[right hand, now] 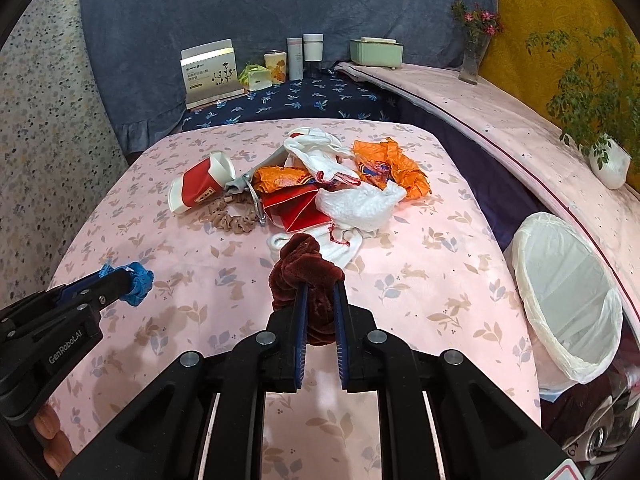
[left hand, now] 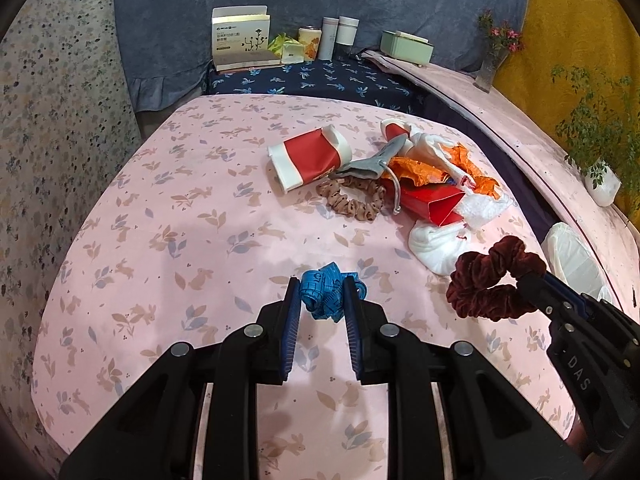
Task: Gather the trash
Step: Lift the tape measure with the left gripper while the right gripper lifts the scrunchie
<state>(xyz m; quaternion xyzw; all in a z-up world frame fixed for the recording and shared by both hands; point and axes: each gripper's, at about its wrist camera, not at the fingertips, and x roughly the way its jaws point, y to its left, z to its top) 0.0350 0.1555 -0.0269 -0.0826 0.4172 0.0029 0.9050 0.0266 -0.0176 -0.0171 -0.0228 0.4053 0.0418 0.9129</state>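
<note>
My left gripper (left hand: 321,294) is shut on a bunched blue measuring tape (left hand: 325,295), held above the pink tablecloth (left hand: 192,240); from the right wrist view the tape (right hand: 138,282) shows at the left. My right gripper (right hand: 320,292) is shut on a dark red velvet scrunchie (right hand: 306,276), also lifted; in the left wrist view the scrunchie (left hand: 490,276) hangs at the right. Beyond both lies a heap: a red-and-white paper cup (left hand: 310,160), a beige scrunchie (left hand: 352,198), orange wrappers (right hand: 394,170), a red paper bag (right hand: 298,210) and white tissues (right hand: 358,204).
A bin lined with a white bag (right hand: 568,296) stands beside the table's right edge. At the back, on a dark blue cloth, are a box (left hand: 242,40), cans, bottles and a green tissue box (left hand: 406,48). A flower vase (right hand: 474,54) and potted plant (right hand: 608,160) sit on the right ledge.
</note>
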